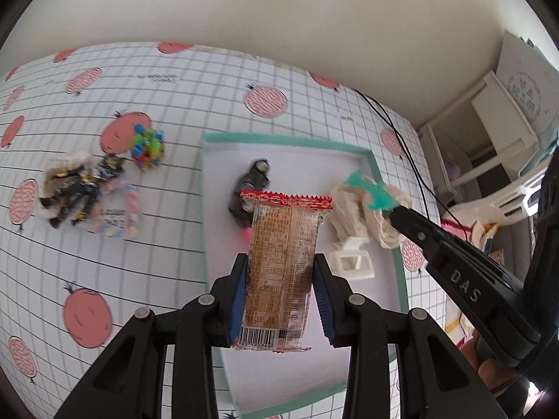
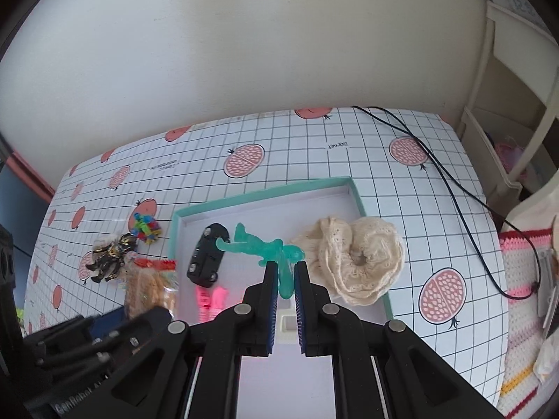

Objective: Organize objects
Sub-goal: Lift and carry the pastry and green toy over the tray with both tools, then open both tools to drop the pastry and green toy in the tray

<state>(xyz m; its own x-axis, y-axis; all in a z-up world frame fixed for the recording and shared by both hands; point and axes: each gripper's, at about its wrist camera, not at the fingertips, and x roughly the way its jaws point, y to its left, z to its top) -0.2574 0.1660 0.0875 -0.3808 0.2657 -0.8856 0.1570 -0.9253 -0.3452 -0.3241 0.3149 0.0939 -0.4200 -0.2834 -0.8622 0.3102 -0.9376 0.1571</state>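
1. Left gripper (image 1: 279,272): clamped on a snack packet (image 1: 279,265), blue pads pressed against both long sides, packet upright with the red zigzag end farthest from the camera and the barcode end nearest.
2. Packet held above the near part of a shallow tray (image 1: 370,160) with a mint-green rim and pale floor.
3. Right gripper (image 2: 285,272): closed on a green toy figure (image 2: 262,248), gripped by one limb, the rest of the body sticking out to the left over the tray.
4. Inside the tray: a black toy car (image 2: 208,260) at the left, a cream lace cloth (image 2: 360,258) bunched at the right and spilling over the rim, a small white plastic frame (image 1: 351,263) near the front, something pink (image 2: 209,296) just in front of the car, too blurred to name.
5. Left of the tray, on the tablecloth (image 2: 384,132) with its grid and pomegranate print: a dark gold-trimmed figure (image 1: 84,183), a bright multicoloured block toy (image 1: 148,146), a pastel twisted rope ring (image 1: 122,209).
6. Black cable (image 2: 454,192) trailing across the right corner of the table.
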